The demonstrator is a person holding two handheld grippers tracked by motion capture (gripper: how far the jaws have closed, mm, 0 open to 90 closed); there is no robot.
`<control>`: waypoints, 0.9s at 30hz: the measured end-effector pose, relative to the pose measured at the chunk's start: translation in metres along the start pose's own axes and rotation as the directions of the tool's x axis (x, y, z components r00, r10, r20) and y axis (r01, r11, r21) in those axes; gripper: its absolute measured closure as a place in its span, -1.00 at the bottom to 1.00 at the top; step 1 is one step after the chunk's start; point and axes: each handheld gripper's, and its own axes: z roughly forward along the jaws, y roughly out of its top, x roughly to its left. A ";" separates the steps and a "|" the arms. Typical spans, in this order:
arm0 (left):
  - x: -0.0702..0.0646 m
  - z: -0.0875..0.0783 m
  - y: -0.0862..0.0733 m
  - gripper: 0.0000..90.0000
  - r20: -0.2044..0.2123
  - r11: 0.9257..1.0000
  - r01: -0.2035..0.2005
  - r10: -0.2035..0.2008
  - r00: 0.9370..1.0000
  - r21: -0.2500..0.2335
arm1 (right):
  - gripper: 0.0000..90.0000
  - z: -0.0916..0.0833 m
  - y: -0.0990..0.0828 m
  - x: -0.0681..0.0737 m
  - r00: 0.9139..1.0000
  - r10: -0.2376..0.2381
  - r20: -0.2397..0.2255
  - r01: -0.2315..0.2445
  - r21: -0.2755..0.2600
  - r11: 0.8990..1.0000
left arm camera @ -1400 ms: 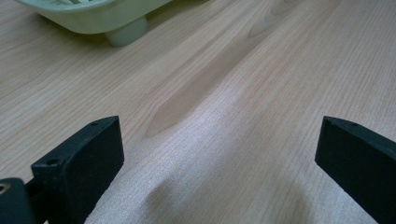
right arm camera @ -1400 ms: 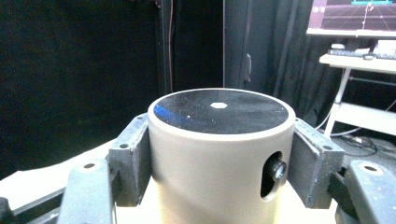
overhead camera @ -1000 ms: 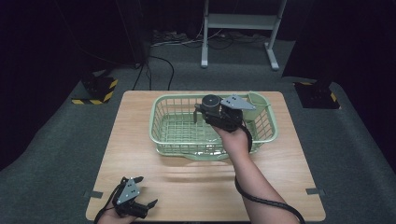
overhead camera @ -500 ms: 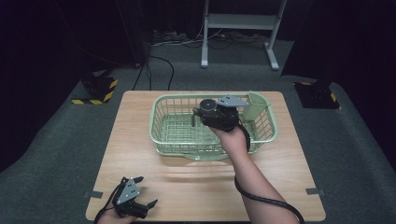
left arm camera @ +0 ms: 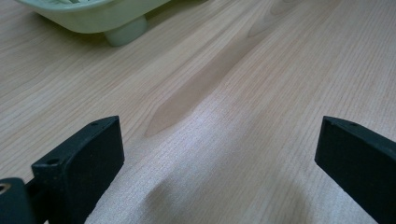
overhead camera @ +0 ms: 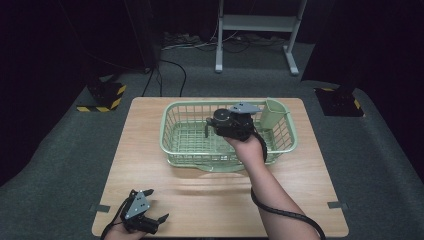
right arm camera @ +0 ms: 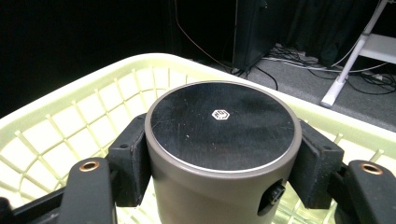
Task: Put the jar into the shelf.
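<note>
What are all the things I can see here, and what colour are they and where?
Pale green plastic basket: one, far middle of the table.
Grey metal cylinder with a black top: one, held over the basket.
Light wooden table: one, centre.
White metal frame: one, floor behind the table.
Black-and-yellow striped blocks: two, floor at the far corners.
Right tool: black, shut on the cylinder.
Left tool: black, open, near left corner.
</note>
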 end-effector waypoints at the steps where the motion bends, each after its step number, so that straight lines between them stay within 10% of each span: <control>1: 0.000 0.000 0.000 -0.96 0.000 1.000 -0.001 0.001 1.000 0.000 | -0.27 0.001 0.000 0.000 1.000 0.006 0.000 -0.006 0.006 1.000; 27: -0.001 0.000 0.000 -0.96 0.001 1.000 -0.014 0.014 1.000 0.014 | -0.28 -0.006 -0.004 -0.001 1.000 0.006 -0.015 -0.005 0.049 0.999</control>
